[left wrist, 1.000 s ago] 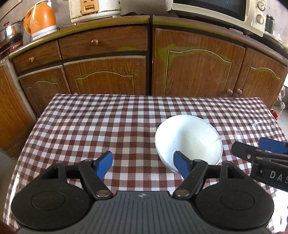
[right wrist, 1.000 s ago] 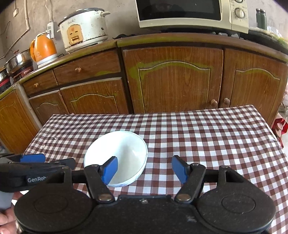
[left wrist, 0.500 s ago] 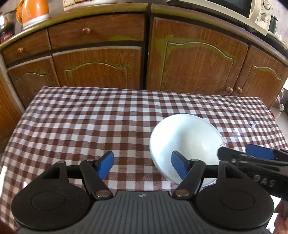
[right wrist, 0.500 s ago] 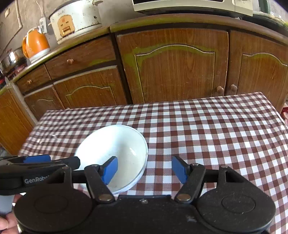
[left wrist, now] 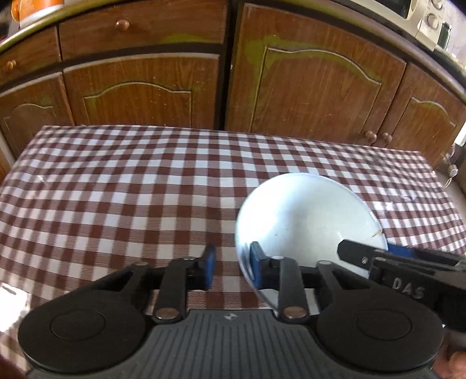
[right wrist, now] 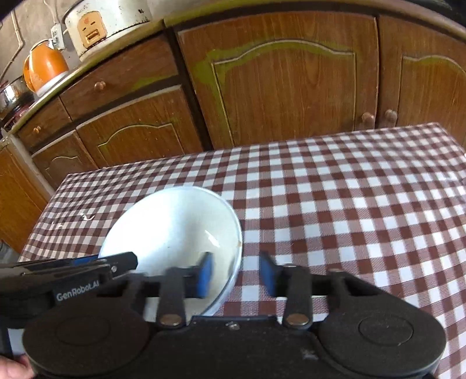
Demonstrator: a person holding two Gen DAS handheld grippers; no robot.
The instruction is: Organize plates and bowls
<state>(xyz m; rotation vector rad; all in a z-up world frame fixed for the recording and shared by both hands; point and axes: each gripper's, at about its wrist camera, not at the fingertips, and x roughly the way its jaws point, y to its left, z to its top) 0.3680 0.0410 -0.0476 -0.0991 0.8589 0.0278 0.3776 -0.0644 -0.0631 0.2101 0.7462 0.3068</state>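
White bowl (left wrist: 305,215) standing upright on the tabletop (left wrist: 116,189), which is covered by a brown-and-white checked cloth. The bowl sits toward the near edge, about midway between the left and right edges, and its rim bears a small brownish mark.

Left hand-held gripper (left wrist: 232,269): the jaws have just been closing and straddle the bowl's left rim. One blue pad (left wrist: 256,269) lies inside the bowl against the wall. The other is outside, with a strip of cloth showing between it and the rim, so the bowl is not clamped.

Right hand-held gripper (right wrist: 236,272): the jaws have just been closing over the bowl's right rim, one pad (right wrist: 205,272) inside and the other outside. Both pads are blurred, and the jaws are taken as clenched on the rim.

In each wrist view the opposite gripper enters from the side and reaches the far side of the bowl.

Background: wooden cupboards (left wrist: 314,87) beyond the far edge of the tabletop. On the counter above them stand an orange kettle (right wrist: 46,70) and a white rice cooker (right wrist: 104,26).
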